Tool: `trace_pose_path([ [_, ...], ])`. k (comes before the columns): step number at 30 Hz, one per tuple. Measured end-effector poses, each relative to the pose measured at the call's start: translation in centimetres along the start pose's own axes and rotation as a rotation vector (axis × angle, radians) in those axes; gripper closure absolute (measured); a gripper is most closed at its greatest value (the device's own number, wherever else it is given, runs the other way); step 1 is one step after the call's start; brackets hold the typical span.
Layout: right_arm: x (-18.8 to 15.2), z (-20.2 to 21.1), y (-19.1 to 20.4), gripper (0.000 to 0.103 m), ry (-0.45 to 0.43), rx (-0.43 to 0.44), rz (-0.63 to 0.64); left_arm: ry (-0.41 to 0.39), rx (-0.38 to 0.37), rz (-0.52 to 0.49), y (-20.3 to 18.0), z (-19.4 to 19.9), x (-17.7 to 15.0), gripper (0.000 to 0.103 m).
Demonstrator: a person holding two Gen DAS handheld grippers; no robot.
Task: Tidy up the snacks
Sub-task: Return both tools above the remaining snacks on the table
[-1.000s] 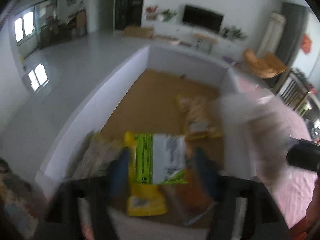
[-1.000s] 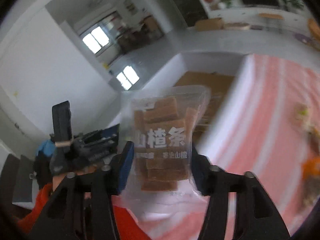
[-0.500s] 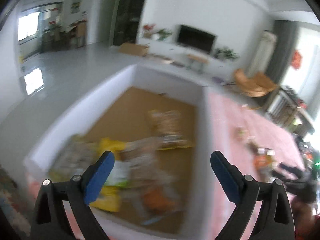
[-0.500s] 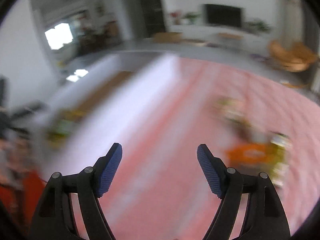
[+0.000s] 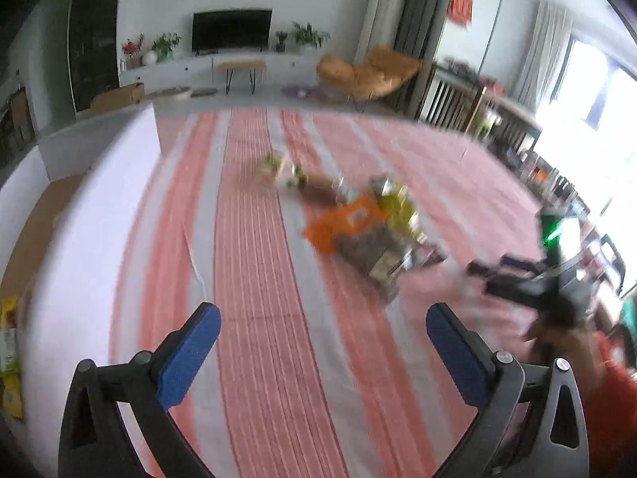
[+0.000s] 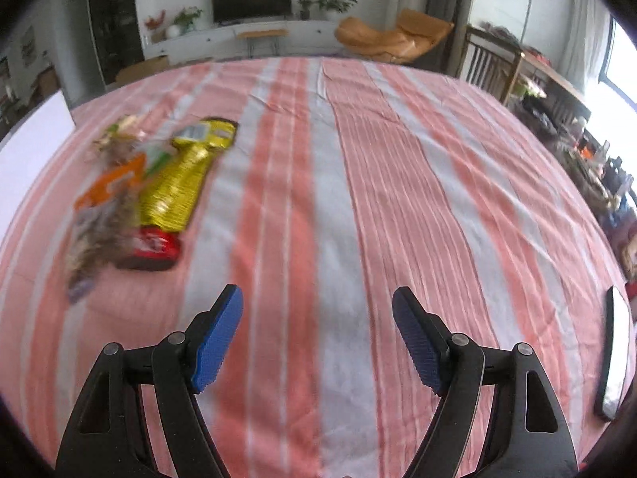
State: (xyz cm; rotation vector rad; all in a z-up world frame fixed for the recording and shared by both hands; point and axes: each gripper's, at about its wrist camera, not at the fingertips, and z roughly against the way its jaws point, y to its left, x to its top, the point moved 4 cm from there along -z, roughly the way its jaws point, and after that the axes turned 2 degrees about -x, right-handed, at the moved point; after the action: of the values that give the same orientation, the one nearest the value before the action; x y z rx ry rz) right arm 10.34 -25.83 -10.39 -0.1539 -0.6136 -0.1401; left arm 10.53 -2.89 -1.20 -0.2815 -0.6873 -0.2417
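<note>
Motion blur smears the snack pile (image 5: 358, 223) on the striped cloth (image 5: 254, 279) in the left wrist view, so no label reads; the right gripper (image 5: 517, 283) there is likewise smeared, jaw state indistinct. The cardboard box (image 5: 36, 223) and a yellow packet (image 5: 10, 358) are cut by the left edge. In the right wrist view the pile's left packets (image 6: 99, 207) blur together, and a flat dark object (image 6: 613, 354) is clipped at the right.

Bright daylight from right-hand windows; motion blur, fisheye-bent edges.
</note>
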Motion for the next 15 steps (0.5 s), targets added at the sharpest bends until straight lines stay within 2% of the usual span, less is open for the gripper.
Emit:
trace_pose_path([
  [3,-0.4,0.0,-0.2,0.021,-0.009,0.012,-0.001,0.033,0.059,-0.008,0.6,-3.1,-0.6,0.001],
  [8,-1.2,0.6,-0.5,0.015,-0.008,0.034,-0.035,0.024,0.141,-0.024,2.4,-5.5,-1.2,0.001],
  [12,-1.0,0.3,-0.2,0.014,-0.004,0.03,-0.038,0.04,0.157,-0.02,3.4,-7.5,-2.1,0.001],
  [15,-1.1,0.2,-0.2,0.013,-0.004,0.031,-0.038,0.057,0.142,0.009,4.1,-8.5,-3.1,0.001],
])
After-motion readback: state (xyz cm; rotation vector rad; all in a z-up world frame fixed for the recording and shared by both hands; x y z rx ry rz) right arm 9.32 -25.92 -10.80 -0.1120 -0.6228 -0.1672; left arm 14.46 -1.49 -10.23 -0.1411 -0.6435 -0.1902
